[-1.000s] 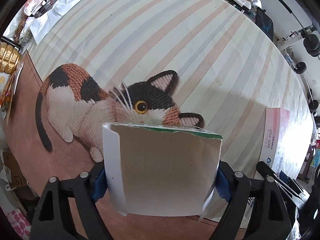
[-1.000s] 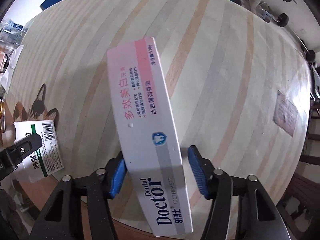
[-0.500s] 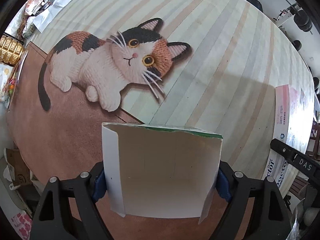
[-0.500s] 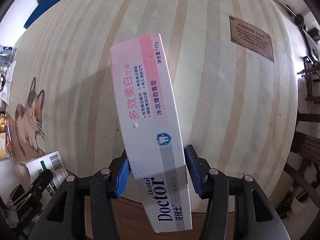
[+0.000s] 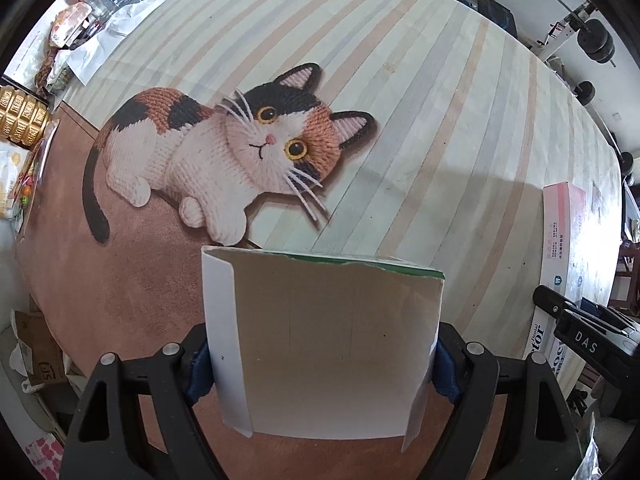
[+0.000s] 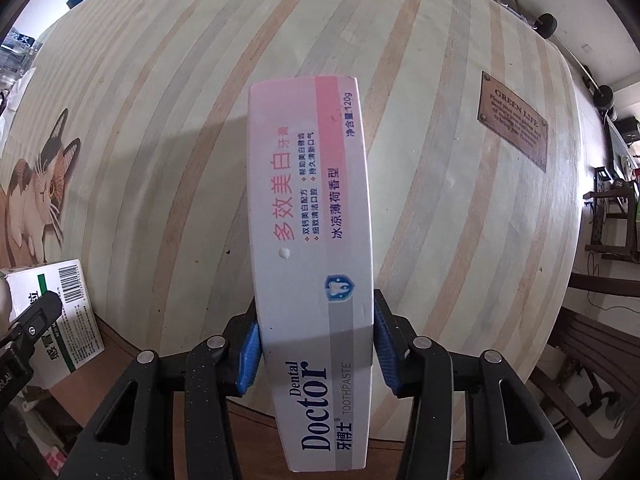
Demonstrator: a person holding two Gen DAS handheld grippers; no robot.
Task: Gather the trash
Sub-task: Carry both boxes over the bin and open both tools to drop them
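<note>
My left gripper (image 5: 320, 364) is shut on a white and green cardboard box (image 5: 324, 344), held above the table's near edge; its plain inner side faces the camera. The box also shows in the right wrist view (image 6: 60, 312) at far left, with a barcode. My right gripper (image 6: 316, 356) is shut on a pink and white Dental Doctor toothpaste box (image 6: 312, 216), held lengthwise above the table. The toothpaste box also shows at the right edge of the left wrist view (image 5: 560, 256).
The round table (image 5: 440, 100) has a striped cover with a calico cat picture (image 5: 224, 152). Plastic bags, a bottle and snacks (image 5: 80, 40) sit at its far left. A brown plaque (image 6: 514, 120) is on the right. Gym weights (image 5: 596, 40) stand beyond.
Both grippers have pulled back and up with their boxes; the cat picture now shows whole in the left view. The right gripper has turned, so the toothpaste box points straighter ahead.
</note>
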